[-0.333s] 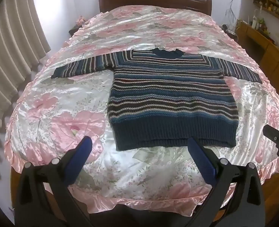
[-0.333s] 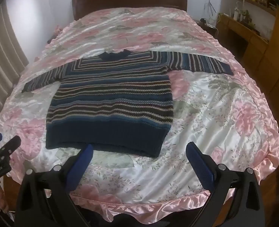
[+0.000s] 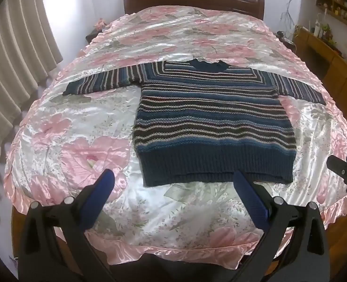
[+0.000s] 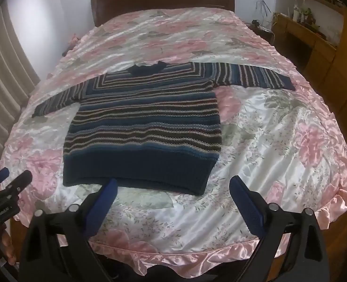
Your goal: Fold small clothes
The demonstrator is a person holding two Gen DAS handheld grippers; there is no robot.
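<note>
A bed with a pink floral satin bedspread (image 3: pixel 84 127) stretches away ahead of both grippers. A striped knit sweater (image 3: pixel 211 122) lies flat on it, sleeves spread, collar far, its dark ribbed hem (image 4: pixel 138 169) just beyond the fingertips. The left gripper (image 3: pixel 173 183) and the right gripper (image 4: pixel 173 188) both hover over the near edge, jaws spread wide and gripping nothing.

A pink floral bedspread (image 3: pixel 84 127) covers the bed below a dark wooden headboard (image 3: pixel 192 2), curtains (image 3: pixel 11 75) alongside.
</note>
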